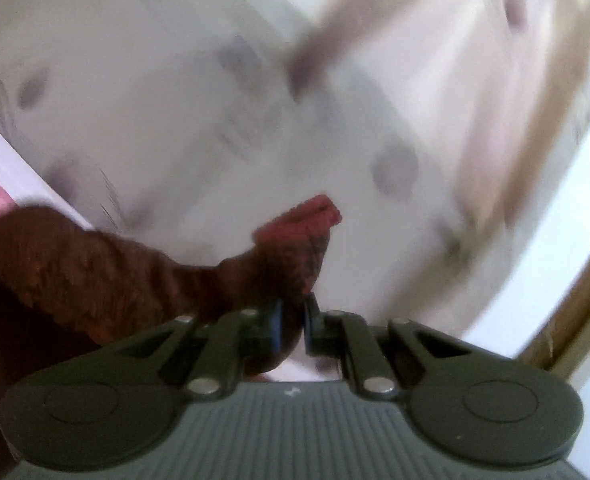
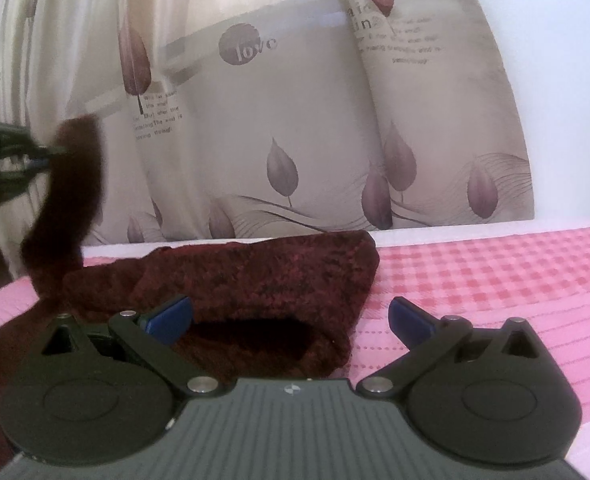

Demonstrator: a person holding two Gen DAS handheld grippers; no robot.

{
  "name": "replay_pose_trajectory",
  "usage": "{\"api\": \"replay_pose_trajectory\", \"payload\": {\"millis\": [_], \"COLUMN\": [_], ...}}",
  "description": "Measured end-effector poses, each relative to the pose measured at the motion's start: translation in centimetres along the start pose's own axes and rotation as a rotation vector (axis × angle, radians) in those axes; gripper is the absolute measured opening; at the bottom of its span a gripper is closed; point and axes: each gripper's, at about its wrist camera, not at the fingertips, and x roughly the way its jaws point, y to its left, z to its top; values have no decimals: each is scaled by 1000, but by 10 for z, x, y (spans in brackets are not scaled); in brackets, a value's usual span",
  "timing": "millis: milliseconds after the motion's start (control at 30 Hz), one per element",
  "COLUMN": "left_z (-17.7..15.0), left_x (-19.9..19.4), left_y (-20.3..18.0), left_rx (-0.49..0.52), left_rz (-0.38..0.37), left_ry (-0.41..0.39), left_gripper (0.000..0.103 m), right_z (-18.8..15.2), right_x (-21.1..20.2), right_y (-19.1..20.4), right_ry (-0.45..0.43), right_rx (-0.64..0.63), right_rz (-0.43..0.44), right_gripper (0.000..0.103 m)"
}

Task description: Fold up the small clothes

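Note:
A dark red knitted garment (image 2: 255, 280) lies on the pink checked cloth (image 2: 475, 280). One long strip of the garment (image 2: 75, 168) is lifted up at the left. My left gripper (image 1: 293, 316) is shut on that strip's end (image 1: 295, 248), which sticks out past the blue pads; the rest trails off to the left. In the right wrist view the left gripper (image 2: 51, 154) shows at the far left edge, raised above the surface. My right gripper (image 2: 291, 320) stands open just above the garment's near fold, with nothing pinched between its pads.
A cream curtain (image 2: 295, 120) printed with purple leaves and lettering hangs right behind the surface. A white wall (image 2: 555, 80) is at the right. The pink cloth extends to the right of the garment. The left wrist view is blurred.

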Motion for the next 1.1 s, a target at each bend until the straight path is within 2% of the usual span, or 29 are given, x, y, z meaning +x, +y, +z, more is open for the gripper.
{"api": "replay_pose_trajectory", "payload": {"millis": [200, 300, 433, 500, 533, 567, 633, 733, 867, 900, 933, 1000, 1100], "left_z": [-71, -97, -119, -124, -121, -119, -115, -103, -91, -90, -90, -92, -98], "left_x": [47, 56, 63, 64, 59, 54, 33, -1, -26, -30, -28, -30, -26], "left_y": [-35, -48, -48, -46, -45, -43, -45, -45, -25, -16, -8, 14, 40], "left_rx": [121, 232, 334, 346, 327, 301, 272, 318, 380, 384, 379, 315, 213], "left_rz": [-3, 0, -7, -33, -51, -58, -54, -66, 1, 26, 46, 63, 85], "left_ry": [147, 169, 202, 207, 212, 203, 132, 16, -28, -21, -20, -31, -28], "left_gripper": [10, 11, 13, 25, 42, 68, 92, 100, 100, 100, 100, 100, 100], "right_z": [-1, -1, -1, -1, -2, -2, 1, 17, 56, 64, 69, 72, 70], "right_x": [-7, -9, -9, -10, -11, -12, -13, -13, 7, 19, 34, 60, 95], "right_y": [-11, -16, -19, -19, -19, -20, -26, -33, -29, -28, -28, -31, -28], "right_ry": [-38, -49, -55, -59, -64, -72, -70, -70, -12, 32, 88, 144, 235], "right_rx": [77, 111, 132, 133, 136, 146, 194, 304, 317, 322, 331, 351, 341], "right_rz": [24, 41, 55, 58, 61, 66, 113, 230, 334, 325, 318, 320, 287], "right_gripper": [103, 103, 103, 103, 103, 103, 103, 103, 103, 99, 90, 82, 75]}}
